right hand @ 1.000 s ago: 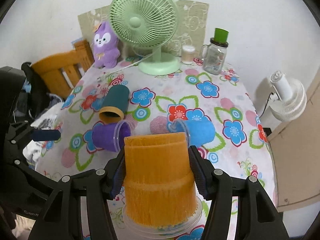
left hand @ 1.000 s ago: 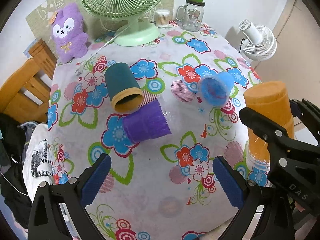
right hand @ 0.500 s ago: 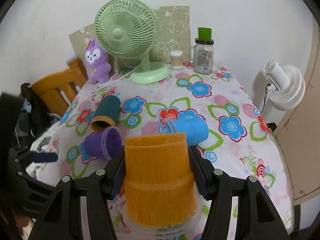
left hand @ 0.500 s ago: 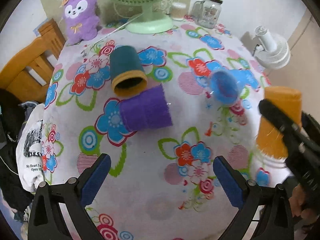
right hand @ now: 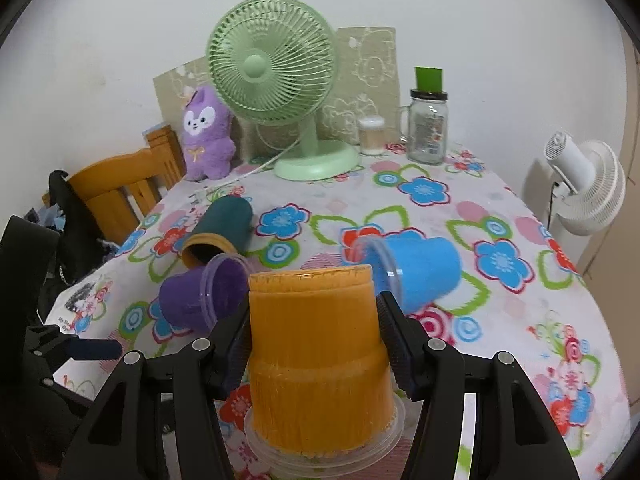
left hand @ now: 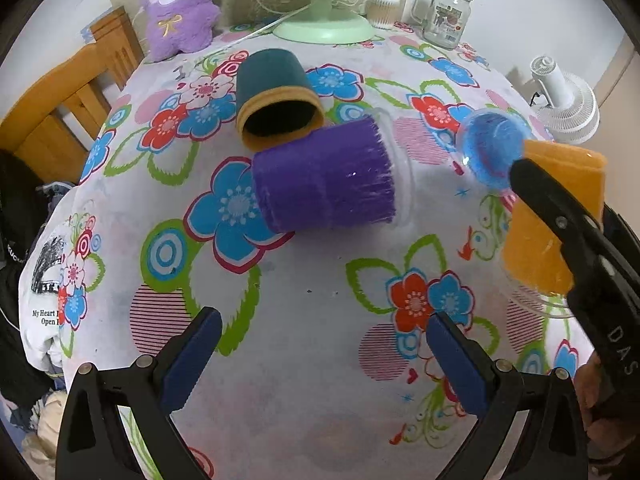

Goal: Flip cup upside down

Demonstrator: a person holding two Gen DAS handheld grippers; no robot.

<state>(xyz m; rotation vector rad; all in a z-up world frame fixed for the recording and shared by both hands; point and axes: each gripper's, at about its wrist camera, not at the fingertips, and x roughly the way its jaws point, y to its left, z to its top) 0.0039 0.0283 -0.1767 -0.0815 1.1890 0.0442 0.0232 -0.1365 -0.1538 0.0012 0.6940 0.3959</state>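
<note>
Flower-printed white cloth covers the round table [right hand: 520, 320] under both tools. Clamped on the fuzzy orange plastic cup [right hand: 316, 356], the right gripper [right hand: 314, 344] holds it mouth-down, clear rim low near the cloth; the flip looks done, so setting it down and releasing comes next. Ahead lie a purple fuzzy cup [left hand: 324, 178], a teal cup [left hand: 276, 96] and a blue cup [right hand: 412, 276], all sideways. Spread wide and empty, the left gripper [left hand: 320, 360] faces the purple one, likely next.

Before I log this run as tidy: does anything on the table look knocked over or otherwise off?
Yes. Three cups lie on their sides on the flowered cloth: the teal cup and purple cup close together, the blue cup apart to their right. The orange cup is mouth down in the right gripper. Nothing looks spilled.
</note>
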